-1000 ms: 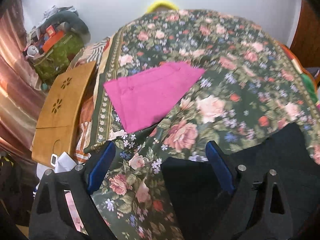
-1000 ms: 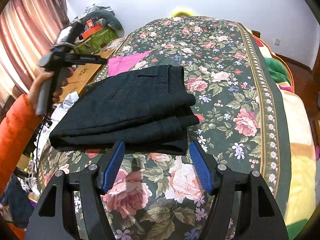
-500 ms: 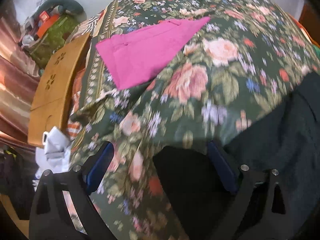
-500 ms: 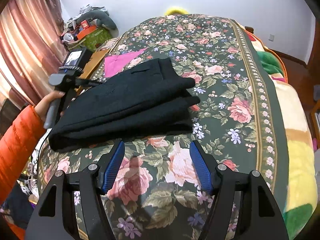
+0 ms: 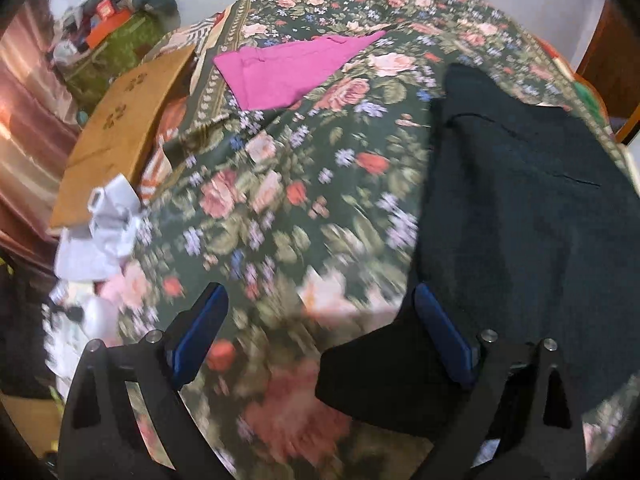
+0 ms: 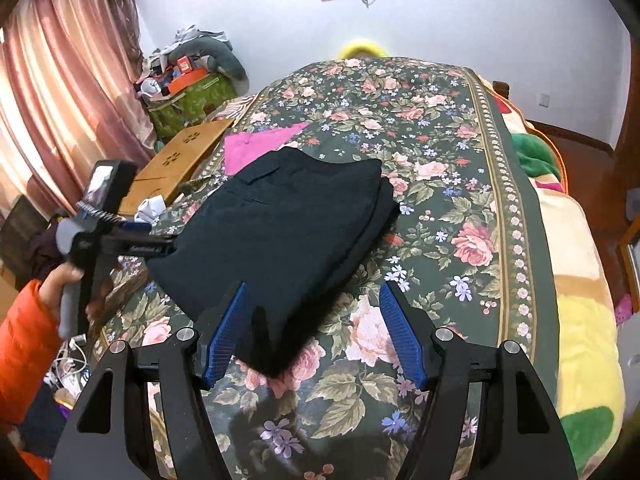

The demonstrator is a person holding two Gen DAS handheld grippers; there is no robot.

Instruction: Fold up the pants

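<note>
Folded black pants (image 6: 288, 232) lie in a stack on the floral bedspread (image 6: 460, 208). In the left wrist view the pants (image 5: 520, 220) fill the right side. My left gripper (image 5: 320, 332) is open at the pants' left edge, its right finger over the cloth; it also shows in the right wrist view (image 6: 160, 242), held by a hand in an orange sleeve. My right gripper (image 6: 314, 328) is open and empty, with the near corner of the pants between its fingers.
A folded pink cloth (image 6: 256, 146) lies on the bed beyond the pants. A wooden lap table (image 6: 176, 160), crumpled paper (image 5: 108, 216) and a pile of clutter (image 6: 188, 80) stand along the bed's left side. A curtain (image 6: 60, 100) hangs at left.
My left gripper has drawn back to the left, off the pants, so more of them shows at its right. My right gripper has moved closer to the pants' near corner.
</note>
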